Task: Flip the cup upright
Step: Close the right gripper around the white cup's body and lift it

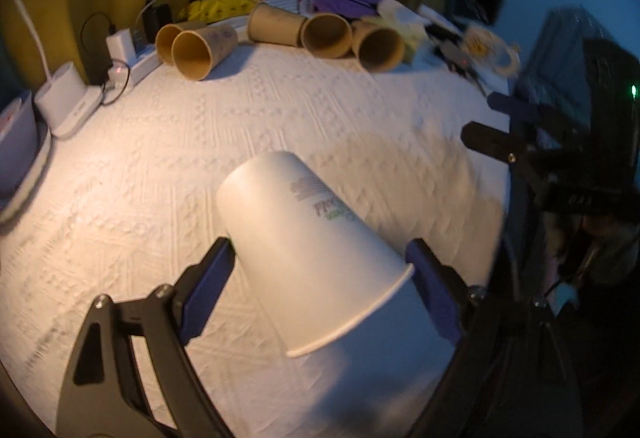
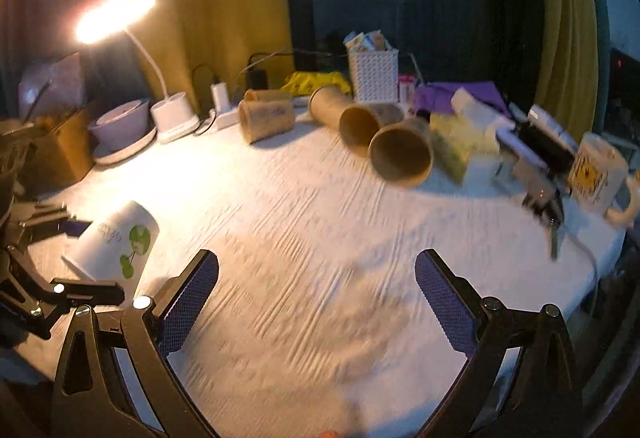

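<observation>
A white paper cup (image 1: 320, 254) with green print is tilted, its closed base pointing up and away and its open rim toward me. My left gripper (image 1: 320, 250) is shut on the cup, one blue pad on each side near the rim. The cup also shows at the left of the right wrist view (image 2: 116, 242), held above the white tablecloth (image 2: 320, 238). My right gripper (image 2: 316, 262) is open and empty over the middle of the cloth; it also shows at the right edge of the left wrist view (image 1: 496, 118).
Several brown paper cups (image 2: 400, 154) lie on their sides along the back of the table. A lit desk lamp (image 2: 172, 114), a charger strip (image 1: 124, 54), a white basket (image 2: 372, 74), a mug (image 2: 596, 170) and clutter line the back and right edges.
</observation>
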Motion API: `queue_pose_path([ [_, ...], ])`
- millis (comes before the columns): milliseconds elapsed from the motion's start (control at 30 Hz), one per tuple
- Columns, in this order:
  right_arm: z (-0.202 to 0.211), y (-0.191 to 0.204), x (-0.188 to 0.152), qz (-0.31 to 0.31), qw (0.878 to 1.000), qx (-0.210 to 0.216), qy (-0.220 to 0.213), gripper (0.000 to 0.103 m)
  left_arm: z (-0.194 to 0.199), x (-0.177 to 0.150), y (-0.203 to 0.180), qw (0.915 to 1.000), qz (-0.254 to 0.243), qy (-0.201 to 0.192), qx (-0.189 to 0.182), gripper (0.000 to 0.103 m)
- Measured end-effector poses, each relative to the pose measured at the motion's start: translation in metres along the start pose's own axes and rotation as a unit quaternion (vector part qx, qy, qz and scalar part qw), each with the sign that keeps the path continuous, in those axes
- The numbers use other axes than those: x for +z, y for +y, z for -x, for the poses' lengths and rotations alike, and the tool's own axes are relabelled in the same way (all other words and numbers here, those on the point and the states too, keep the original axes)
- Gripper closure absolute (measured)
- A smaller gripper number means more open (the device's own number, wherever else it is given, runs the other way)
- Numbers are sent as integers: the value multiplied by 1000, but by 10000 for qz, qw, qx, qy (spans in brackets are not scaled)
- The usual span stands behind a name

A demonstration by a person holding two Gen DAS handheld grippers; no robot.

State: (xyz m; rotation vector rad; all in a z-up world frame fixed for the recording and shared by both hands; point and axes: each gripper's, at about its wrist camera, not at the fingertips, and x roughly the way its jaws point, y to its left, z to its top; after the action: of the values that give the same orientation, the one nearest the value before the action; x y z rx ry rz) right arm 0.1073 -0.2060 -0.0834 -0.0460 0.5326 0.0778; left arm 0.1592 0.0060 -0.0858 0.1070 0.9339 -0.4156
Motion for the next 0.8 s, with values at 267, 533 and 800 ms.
queue_pose_path([
  [267,8,3,-10,-81,9999,1,-91,3,-23,15,-32,9915,-1290,-112,150,14],
  [533,4,-19,-13,-230,9996,-105,-97,3,-48,17,-54,9839,-1784,-83,58,14],
  [800,0,-23,-17,-25,10000,42,-65,3,-43,14,-51,9885,-1509,-18,15,14],
])
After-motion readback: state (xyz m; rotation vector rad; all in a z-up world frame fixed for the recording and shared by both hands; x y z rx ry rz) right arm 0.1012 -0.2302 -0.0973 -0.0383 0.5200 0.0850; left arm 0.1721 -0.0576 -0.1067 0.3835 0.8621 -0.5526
